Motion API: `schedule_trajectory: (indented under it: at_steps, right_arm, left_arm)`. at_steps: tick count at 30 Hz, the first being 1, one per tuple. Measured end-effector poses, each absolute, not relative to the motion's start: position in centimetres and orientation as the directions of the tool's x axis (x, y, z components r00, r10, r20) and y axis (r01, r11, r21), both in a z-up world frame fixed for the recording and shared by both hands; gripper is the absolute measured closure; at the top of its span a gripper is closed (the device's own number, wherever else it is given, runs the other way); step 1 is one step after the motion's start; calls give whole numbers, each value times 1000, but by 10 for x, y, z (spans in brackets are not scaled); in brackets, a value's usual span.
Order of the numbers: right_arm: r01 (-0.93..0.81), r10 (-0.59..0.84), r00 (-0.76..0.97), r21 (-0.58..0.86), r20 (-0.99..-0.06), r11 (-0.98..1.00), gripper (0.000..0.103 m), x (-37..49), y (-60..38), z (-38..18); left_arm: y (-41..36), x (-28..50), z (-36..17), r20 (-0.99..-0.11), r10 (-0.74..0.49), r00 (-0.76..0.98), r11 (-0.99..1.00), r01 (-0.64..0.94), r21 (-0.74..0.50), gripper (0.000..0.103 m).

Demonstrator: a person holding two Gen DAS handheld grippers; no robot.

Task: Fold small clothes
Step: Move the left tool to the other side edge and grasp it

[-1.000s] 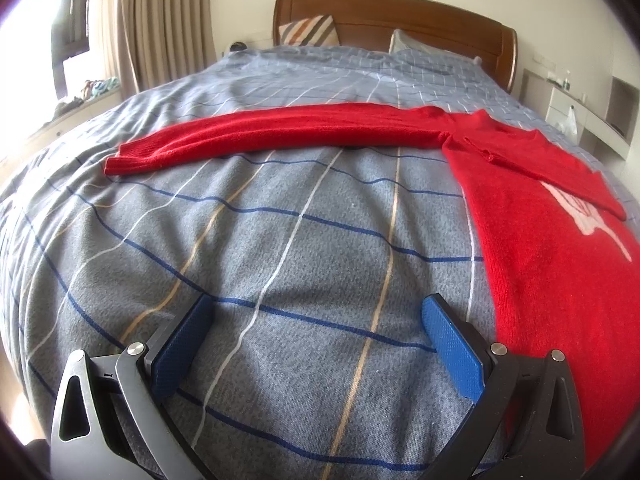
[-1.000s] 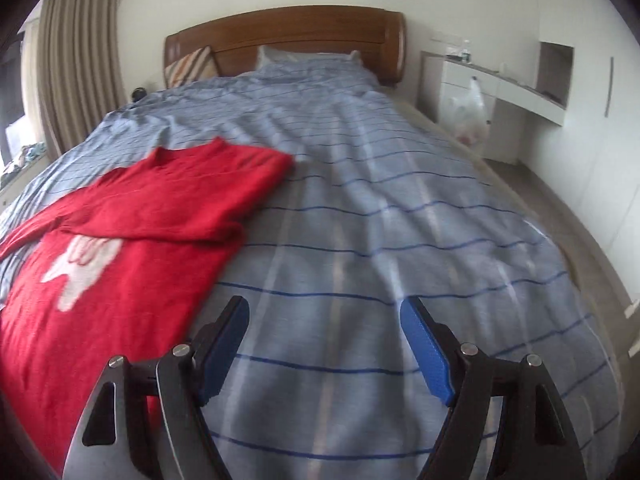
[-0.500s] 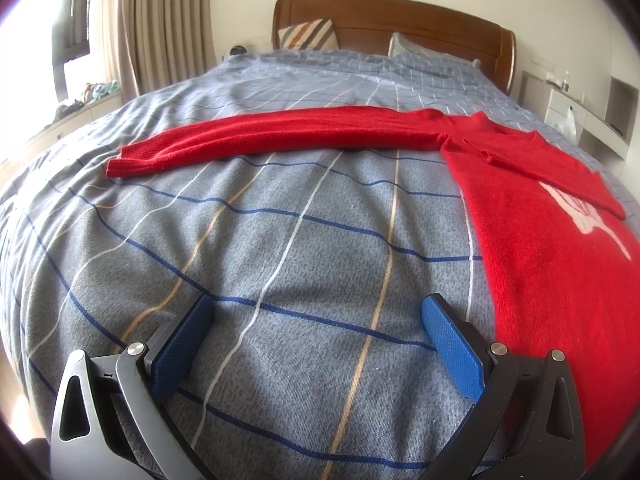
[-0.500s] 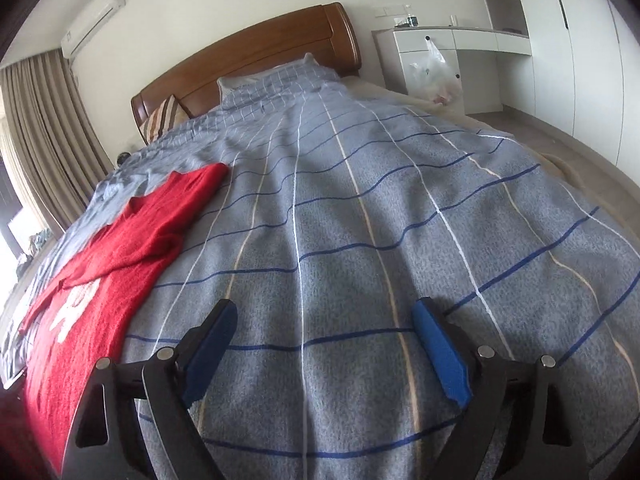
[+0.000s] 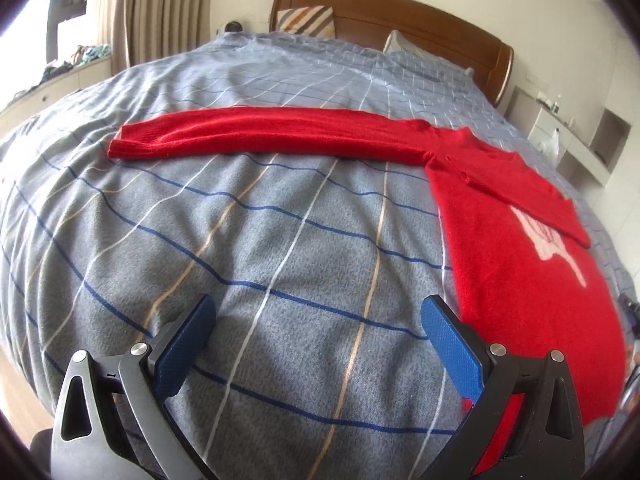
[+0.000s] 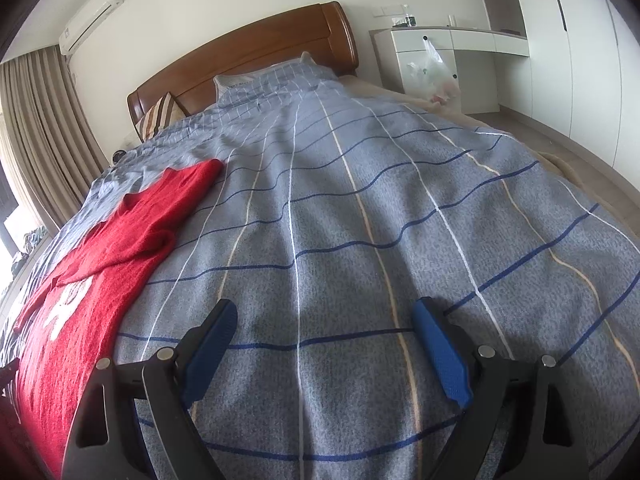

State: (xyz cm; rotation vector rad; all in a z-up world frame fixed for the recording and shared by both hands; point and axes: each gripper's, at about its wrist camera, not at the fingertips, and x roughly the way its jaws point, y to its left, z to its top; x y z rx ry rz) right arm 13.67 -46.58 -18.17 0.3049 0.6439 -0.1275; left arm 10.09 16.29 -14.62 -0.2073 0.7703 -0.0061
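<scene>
A red sweater point(image 5: 516, 256) with a white print lies flat on the bed at the right of the left wrist view. One sleeve point(image 5: 256, 136) stretches straight out to the left; the other sleeve is folded across the chest. My left gripper point(image 5: 318, 320) is open and empty, low over the cover left of the sweater's body. In the right wrist view the sweater point(image 6: 92, 280) lies at the far left. My right gripper point(image 6: 324, 320) is open and empty over bare cover to the right of it.
The bed has a grey-blue checked cover point(image 6: 360, 220), pillows point(image 5: 308, 20) and a wooden headboard point(image 6: 248, 60). A white desk point(image 6: 448, 40) with a plastic bag stands right of the bed. Curtains point(image 5: 160, 12) and a window sill stand on the left.
The right gripper has swung right, away from the sweater, which moved from under it to the view's left edge. The left gripper has shifted slightly. The sweater has not moved.
</scene>
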Motion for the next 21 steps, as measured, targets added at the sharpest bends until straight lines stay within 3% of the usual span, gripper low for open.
schedule_trajectory:
  at_steps: [13,21]
  right_arm:
    - [210,-22,794,240,-607,948,14,136,-466,-182]
    - [210,-23,795,241,-606,948,14,136,-466,-182]
  left_arm:
    - [192,136,-94,-724,-112,680,980,-44,-193,0]
    - [313,190,-55,-687,-167,707,871,-221,-439,1]
